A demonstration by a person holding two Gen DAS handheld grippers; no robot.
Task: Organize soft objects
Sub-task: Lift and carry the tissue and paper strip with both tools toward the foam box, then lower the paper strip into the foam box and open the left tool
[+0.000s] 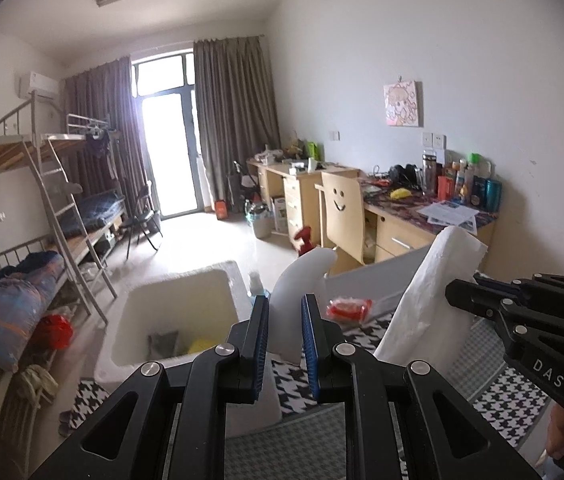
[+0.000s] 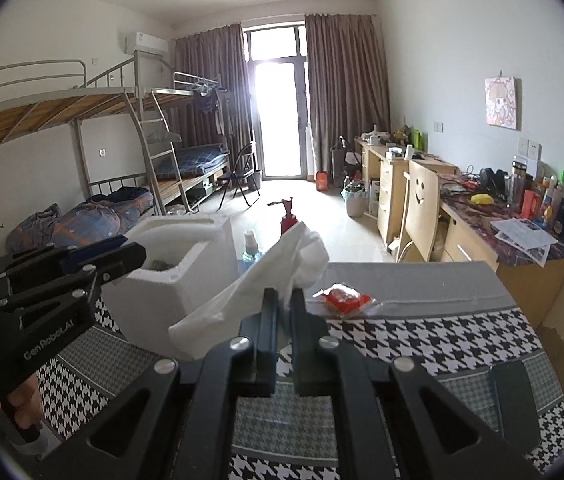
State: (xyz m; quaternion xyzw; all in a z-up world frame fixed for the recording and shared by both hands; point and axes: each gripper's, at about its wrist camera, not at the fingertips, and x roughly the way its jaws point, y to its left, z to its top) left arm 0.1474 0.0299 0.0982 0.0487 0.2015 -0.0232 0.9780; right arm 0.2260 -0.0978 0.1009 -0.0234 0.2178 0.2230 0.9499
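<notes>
Both tongs, left [image 1: 285, 330] and right [image 2: 284, 320], are clamping one white cloth [image 2: 258, 280], its long axis stretching between them, above the table [image 2: 422, 332].

A: What lies in the foam box [image 1: 186, 300] left of the left gripper [image 1: 285, 316]?
B: Its near wall hides most; something grey and something yellow, unidentifiable.
A: The desk bottles [image 2: 554, 204] far right?
B: Labels too small to read.
</notes>
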